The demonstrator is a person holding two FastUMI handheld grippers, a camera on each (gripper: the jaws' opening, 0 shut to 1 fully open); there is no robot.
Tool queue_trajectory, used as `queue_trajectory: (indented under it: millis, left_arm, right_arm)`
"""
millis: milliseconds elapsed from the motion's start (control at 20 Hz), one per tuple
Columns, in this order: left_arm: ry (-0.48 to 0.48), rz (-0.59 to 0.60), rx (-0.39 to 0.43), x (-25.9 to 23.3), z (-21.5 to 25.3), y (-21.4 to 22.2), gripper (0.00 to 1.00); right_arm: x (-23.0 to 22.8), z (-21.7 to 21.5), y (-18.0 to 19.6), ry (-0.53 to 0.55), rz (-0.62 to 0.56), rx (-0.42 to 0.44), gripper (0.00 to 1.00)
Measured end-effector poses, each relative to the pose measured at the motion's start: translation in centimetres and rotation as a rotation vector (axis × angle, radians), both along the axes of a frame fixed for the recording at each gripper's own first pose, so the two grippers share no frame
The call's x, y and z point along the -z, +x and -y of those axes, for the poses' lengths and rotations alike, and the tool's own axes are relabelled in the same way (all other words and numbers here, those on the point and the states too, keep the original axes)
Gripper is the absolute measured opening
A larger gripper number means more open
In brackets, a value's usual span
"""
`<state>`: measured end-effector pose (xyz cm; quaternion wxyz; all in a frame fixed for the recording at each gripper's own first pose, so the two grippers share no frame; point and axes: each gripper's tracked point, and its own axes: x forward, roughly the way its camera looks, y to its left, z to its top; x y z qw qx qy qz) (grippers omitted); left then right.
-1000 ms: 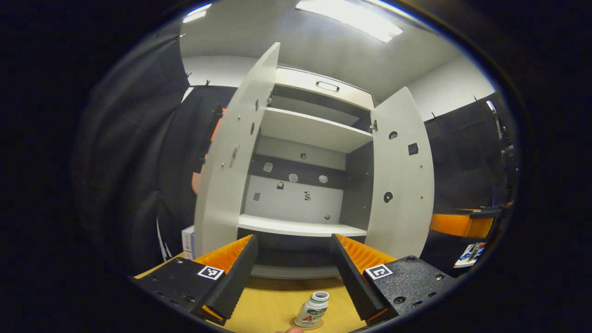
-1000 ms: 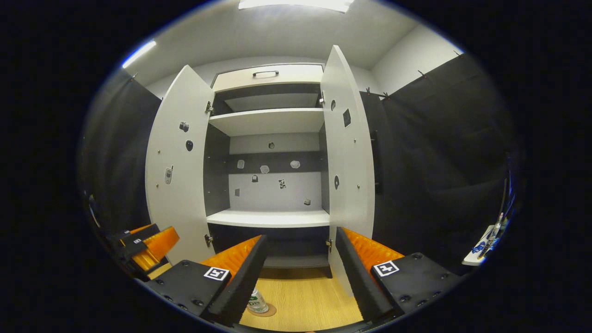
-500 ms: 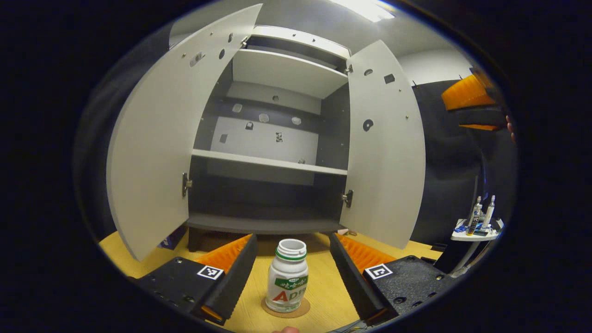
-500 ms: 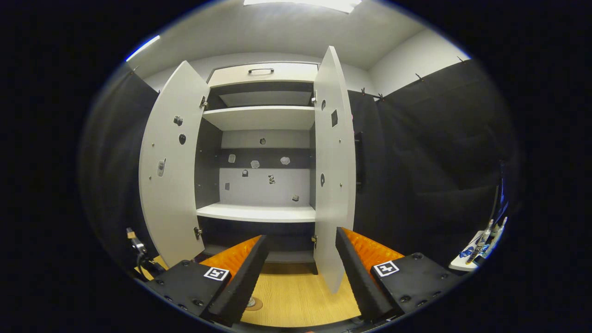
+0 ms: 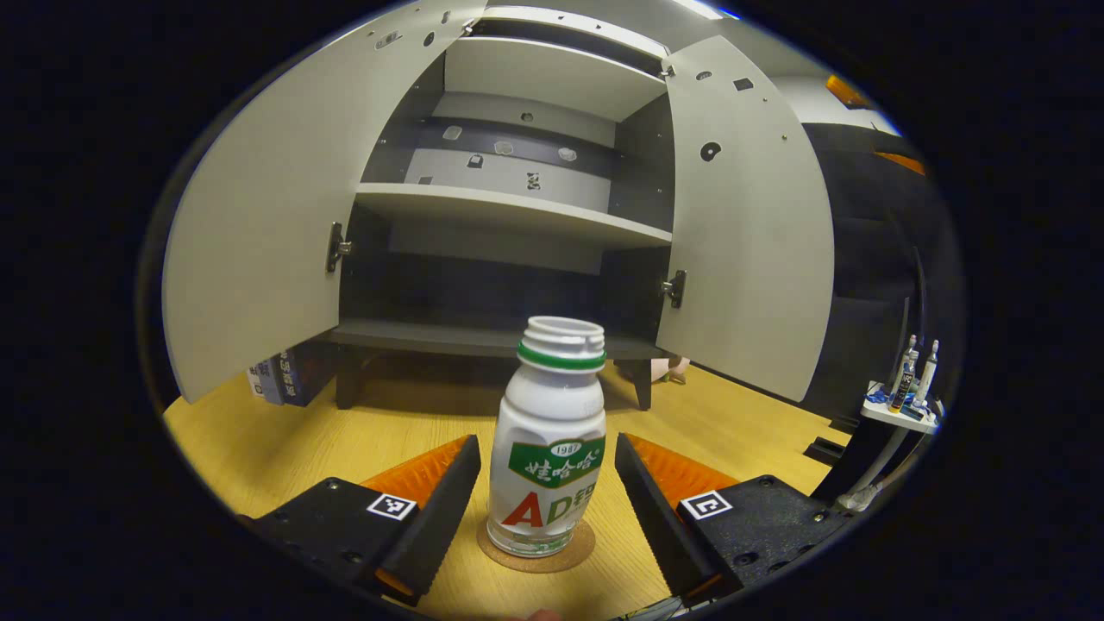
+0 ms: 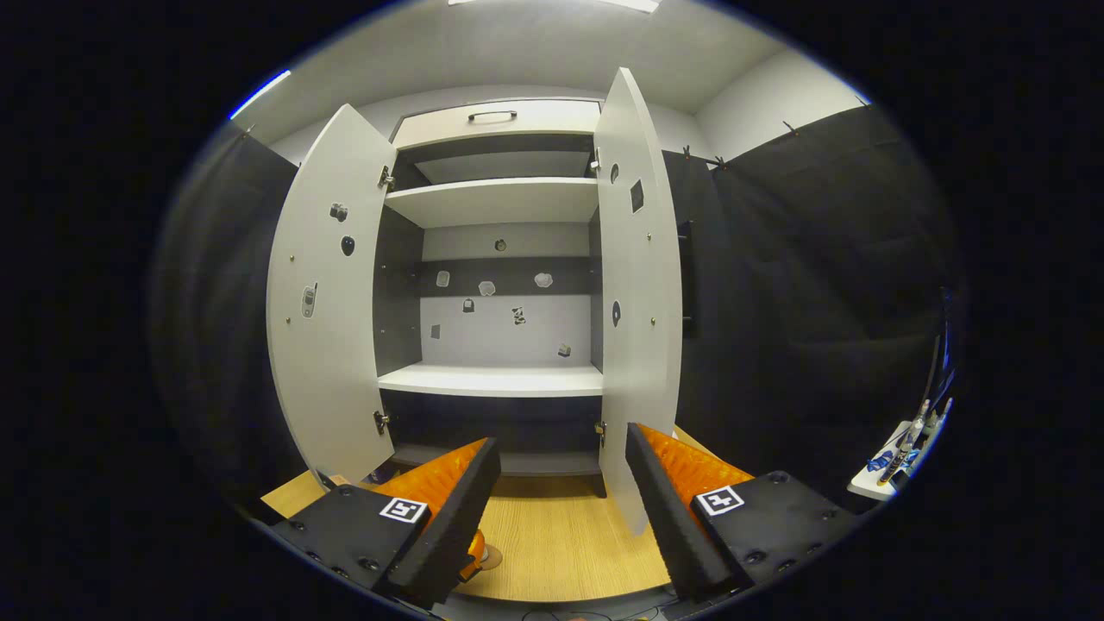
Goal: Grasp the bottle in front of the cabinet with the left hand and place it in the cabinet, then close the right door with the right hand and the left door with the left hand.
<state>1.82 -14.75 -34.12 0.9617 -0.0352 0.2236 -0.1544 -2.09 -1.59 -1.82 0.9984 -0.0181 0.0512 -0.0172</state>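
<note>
At the bottom centre of the left gripper view, our left tongs (image 5: 545, 492) stand released, spread to either side of a small white plastic bottle with a green neck ring and no cap (image 5: 549, 448), neither finger touching it. The bottle stands upright on a round cork coaster (image 5: 536, 555) on the light wooden table (image 5: 285, 440), in front of the tall pale grey cabinet (image 5: 509, 211). Both cabinet doors hang wide: the left door (image 5: 259, 207) fills the left of the frame, the right door (image 5: 746, 224) the right. A small white side table with bottles (image 5: 901, 405) sits at the far right edge.

In the right gripper view, our right tongs (image 6: 561, 509) are likewise released and grasp nothing, at the bottom centre above the table (image 6: 561, 543), facing the open cabinet (image 6: 496, 203), with the right door (image 6: 634, 285) edge-on just right of centre.
</note>
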Motion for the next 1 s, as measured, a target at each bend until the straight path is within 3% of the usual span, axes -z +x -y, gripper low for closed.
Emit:
queue_trajectory:
  millis: [250, 300, 450, 650, 1000]
  left_arm:
    - [0.008, -0.002, 0.0, 0.9, -0.1, 0.3, 0.94]
    - [0.021, 0.005, -0.001, 0.8, -0.2, 0.6, 0.76]
    - [0.007, 0.005, 0.034, -0.9, -0.1, 0.5, 0.71]
    - [-0.049, 0.054, 0.062, -6.4, 0.0, 1.5, 0.71]
    - [-0.096, 0.182, 0.01, -21.2, -1.4, 6.5, 0.7]
  right_arm:
    - [0.2, 0.5, 0.4, 0.005, -0.007, 0.012, 0.97]
    - [0.3, 0.5, 0.5, 0.005, -0.008, 0.013, 0.97]
    - [0.4, 0.4, 0.7, 0.003, -0.007, 0.013, 0.97]
    - [0.6, 0.4, 1.0, 0.018, -0.006, 0.015, 0.97]
    - [0.6, 1.8, 1.2, 0.046, 0.016, 0.051, 0.97]
